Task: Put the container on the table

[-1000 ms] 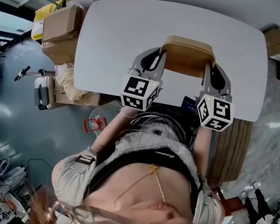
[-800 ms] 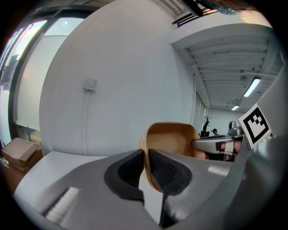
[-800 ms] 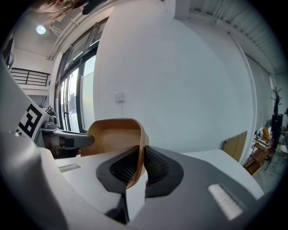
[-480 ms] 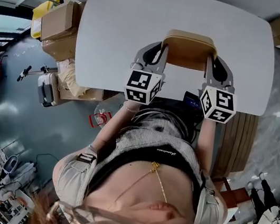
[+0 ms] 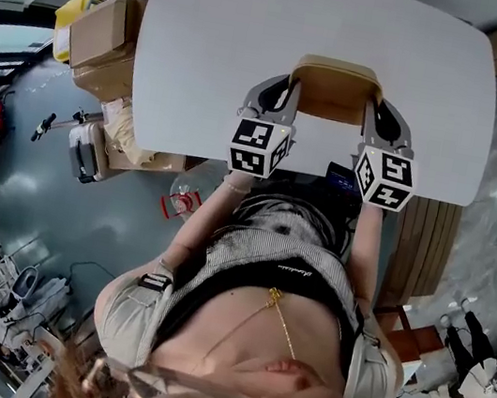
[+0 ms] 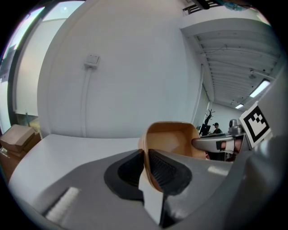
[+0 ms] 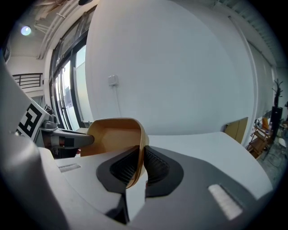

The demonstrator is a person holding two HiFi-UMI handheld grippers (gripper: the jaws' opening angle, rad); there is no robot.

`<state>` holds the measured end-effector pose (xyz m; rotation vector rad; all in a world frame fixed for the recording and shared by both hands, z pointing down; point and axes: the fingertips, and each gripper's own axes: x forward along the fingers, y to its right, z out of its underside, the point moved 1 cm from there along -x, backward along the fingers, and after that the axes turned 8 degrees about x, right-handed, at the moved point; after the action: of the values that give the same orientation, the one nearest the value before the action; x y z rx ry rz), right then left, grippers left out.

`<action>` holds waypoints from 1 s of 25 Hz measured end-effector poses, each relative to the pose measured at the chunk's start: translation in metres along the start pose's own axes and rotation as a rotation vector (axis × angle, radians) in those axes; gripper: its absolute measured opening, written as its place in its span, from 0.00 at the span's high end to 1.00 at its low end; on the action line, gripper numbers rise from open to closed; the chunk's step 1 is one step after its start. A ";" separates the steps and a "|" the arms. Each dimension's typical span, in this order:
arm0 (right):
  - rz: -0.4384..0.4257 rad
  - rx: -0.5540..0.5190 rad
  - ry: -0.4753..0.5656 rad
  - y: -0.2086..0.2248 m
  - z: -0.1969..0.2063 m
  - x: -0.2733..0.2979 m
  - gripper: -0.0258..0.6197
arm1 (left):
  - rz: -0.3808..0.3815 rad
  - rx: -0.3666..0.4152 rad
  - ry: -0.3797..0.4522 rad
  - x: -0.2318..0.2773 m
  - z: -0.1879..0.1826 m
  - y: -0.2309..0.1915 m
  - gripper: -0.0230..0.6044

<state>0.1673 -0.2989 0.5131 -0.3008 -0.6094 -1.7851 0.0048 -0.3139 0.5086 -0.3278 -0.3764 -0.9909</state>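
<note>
A tan rectangular container [image 5: 334, 90] with rounded corners hangs over the near part of the white table [image 5: 208, 53]. My left gripper [image 5: 280, 106] is shut on its left wall and my right gripper [image 5: 376, 121] is shut on its right wall. In the left gripper view the black pads pinch the container [image 6: 168, 139] rim, with the left gripper [image 6: 146, 164] closed around it. The right gripper view shows the container [image 7: 112, 134] wall clamped by the right gripper [image 7: 140, 164]. Whether the container's base touches the table is hidden.
Cardboard boxes [image 5: 100, 39] and a yellow item are stacked on the floor left of the table. A wooden slatted bench [image 5: 415, 251] stands at the right. A plain white wall [image 6: 135, 67] rises behind the table. The person's torso fills the lower head view.
Both grippers and the container have shifted slightly forward over the table; the head view has tilted a little, so the table appears larger.
</note>
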 end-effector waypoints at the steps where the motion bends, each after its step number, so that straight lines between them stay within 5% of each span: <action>1: -0.001 0.002 -0.011 0.001 0.003 0.003 0.87 | -0.001 -0.003 -0.010 0.002 0.003 0.000 0.91; 25: 0.029 0.035 -0.341 0.026 0.102 0.074 0.87 | -0.001 -0.137 -0.273 0.056 0.110 -0.021 0.91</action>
<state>0.1596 -0.3082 0.6411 -0.5941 -0.8707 -1.7056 -0.0030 -0.3188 0.6338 -0.5897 -0.5570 -0.9775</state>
